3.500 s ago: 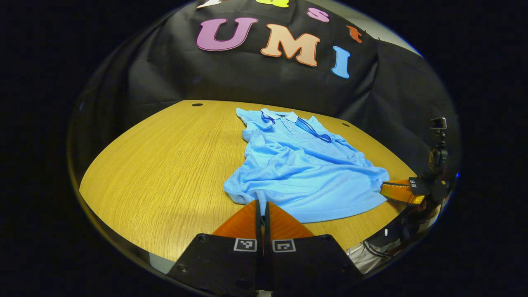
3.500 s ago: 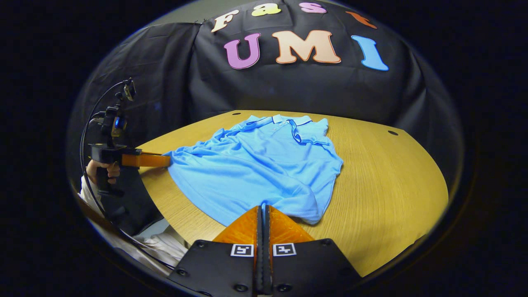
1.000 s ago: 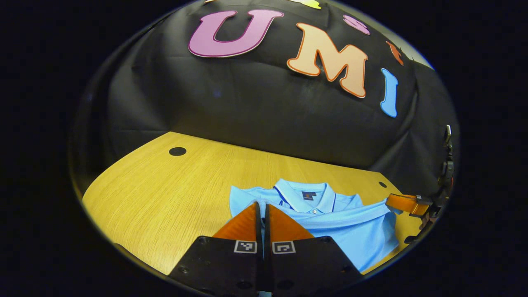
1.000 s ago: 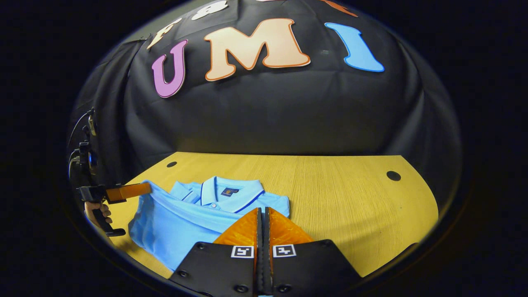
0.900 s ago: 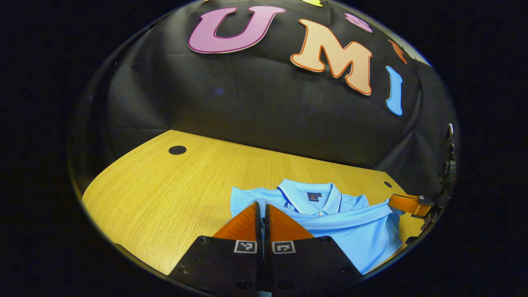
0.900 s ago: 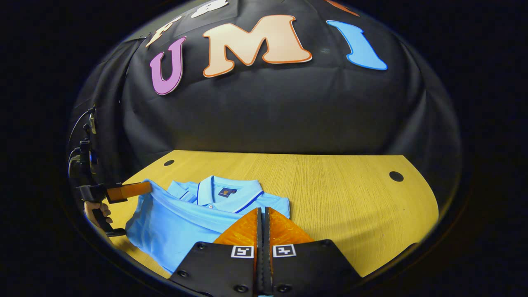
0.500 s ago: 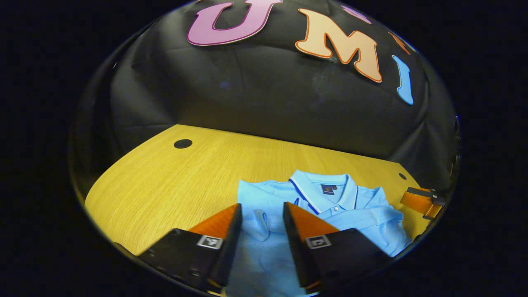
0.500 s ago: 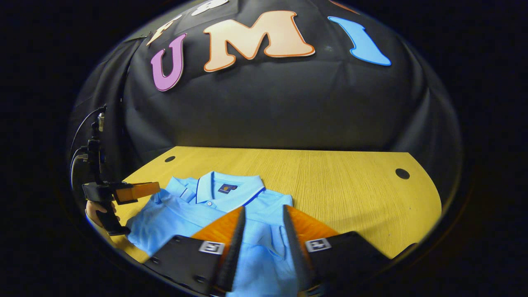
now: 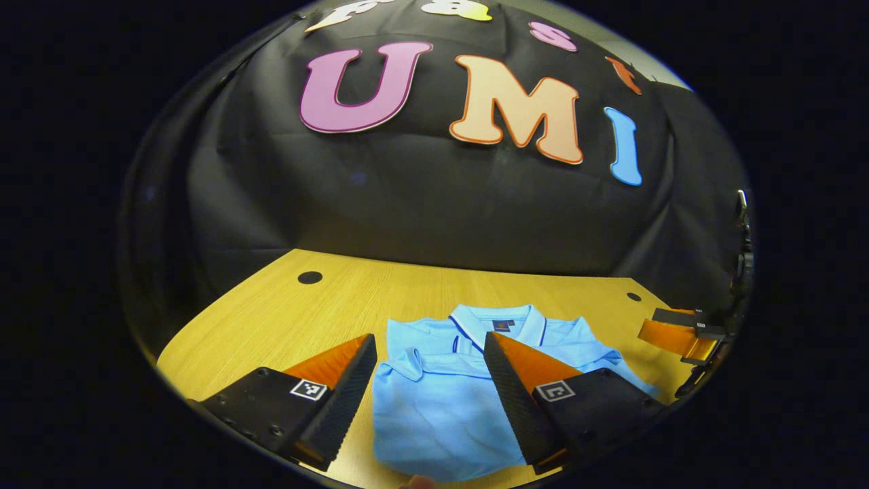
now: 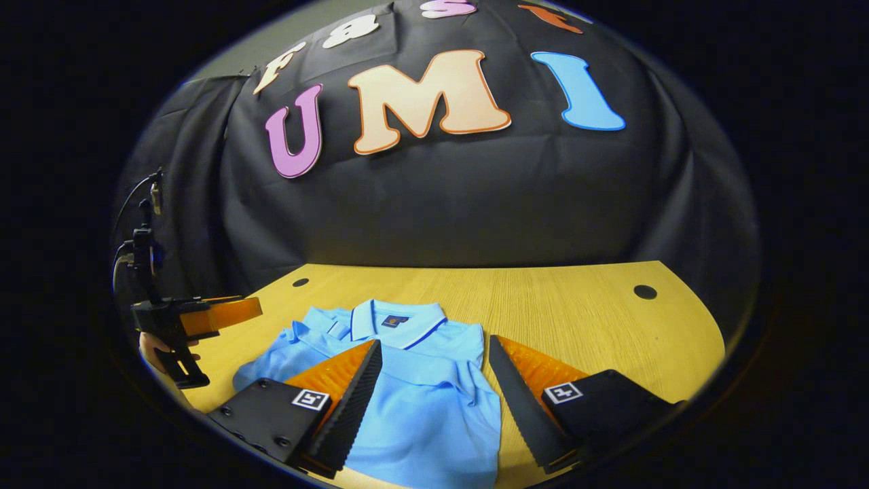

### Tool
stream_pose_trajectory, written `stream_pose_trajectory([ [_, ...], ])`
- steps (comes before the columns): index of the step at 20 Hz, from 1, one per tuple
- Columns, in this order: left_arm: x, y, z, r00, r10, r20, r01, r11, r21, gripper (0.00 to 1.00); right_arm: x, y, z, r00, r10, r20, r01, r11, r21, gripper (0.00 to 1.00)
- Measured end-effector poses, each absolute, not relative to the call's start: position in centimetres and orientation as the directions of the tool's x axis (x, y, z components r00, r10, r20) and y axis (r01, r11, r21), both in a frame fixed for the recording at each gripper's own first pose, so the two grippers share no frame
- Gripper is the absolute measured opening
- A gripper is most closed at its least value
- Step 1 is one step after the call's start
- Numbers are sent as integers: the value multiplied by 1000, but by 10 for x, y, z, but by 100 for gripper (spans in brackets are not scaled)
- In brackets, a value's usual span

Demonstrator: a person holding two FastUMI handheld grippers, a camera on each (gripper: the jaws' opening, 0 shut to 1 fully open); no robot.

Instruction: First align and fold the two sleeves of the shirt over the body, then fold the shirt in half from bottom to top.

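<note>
The light blue polo shirt (image 9: 434, 407) lies folded in half on the wooden table (image 9: 319, 305), its collar (image 9: 499, 322) at the far end and the hem layer on top just below it. My left gripper (image 9: 428, 337) stands open over the shirt's left part, with nothing between its fingers. My right gripper (image 10: 434, 341) also stands open, over the right part of the shirt (image 10: 434, 407). Farther off, the right gripper (image 9: 679, 334) shows at the shirt's right edge, and the left gripper (image 10: 220, 314) with the hand (image 10: 153, 346) holding it at the shirt's left edge.
The table (image 10: 577, 312) has bare wood left and right of the shirt. Small round holes (image 10: 644, 292) (image 9: 309, 277) sit near its far corners. The black cloth wall rises right behind the table's far edge.
Both grippers carried the hem from the near edge up to the collar. In the last half second both opened and let it go, then drew back slightly; the shirt lies folded.
</note>
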State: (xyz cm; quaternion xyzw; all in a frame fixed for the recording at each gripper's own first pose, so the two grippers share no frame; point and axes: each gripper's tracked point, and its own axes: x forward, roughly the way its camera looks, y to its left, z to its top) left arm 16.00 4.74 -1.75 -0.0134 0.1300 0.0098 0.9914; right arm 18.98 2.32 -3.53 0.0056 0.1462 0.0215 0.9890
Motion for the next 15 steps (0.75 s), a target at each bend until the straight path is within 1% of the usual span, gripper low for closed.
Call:
stream_pose_trajectory([
  [3, 132, 36, -13, 973, -6, -229, 2, 1000, -17, 95, 163, 29, -22, 973, 49, -226, -40, 998, 42, 99],
  [6, 107, 37, -11, 980, 26, -196, -24, 1000, 11, 95, 134, 25, -11, 986, 28, -164, -25, 999, 24, 98],
  [8, 94, 27, -13, 982, 2, -191, -3, 1000, -6, 94, 116, 20, -8, 991, 19, -132, -14, 999, 39, 98],
  [10, 83, 22, -12, 981, -19, -194, 18, 1000, -7, 95, 103, 19, -9, 993, 18, -114, -7, 996, 89, 98],
  [12, 77, 15, -6, 985, -35, -171, 37, 999, 8, 94, 90, 16, -14, 995, 7, -103, 6, 992, 123, 98],
  [15, 64, 10, -8, 983, -35, -179, 40, 999, 20, 94, 79, 5, -26, 993, -33, -114, 45, 993, 107, 98],
])
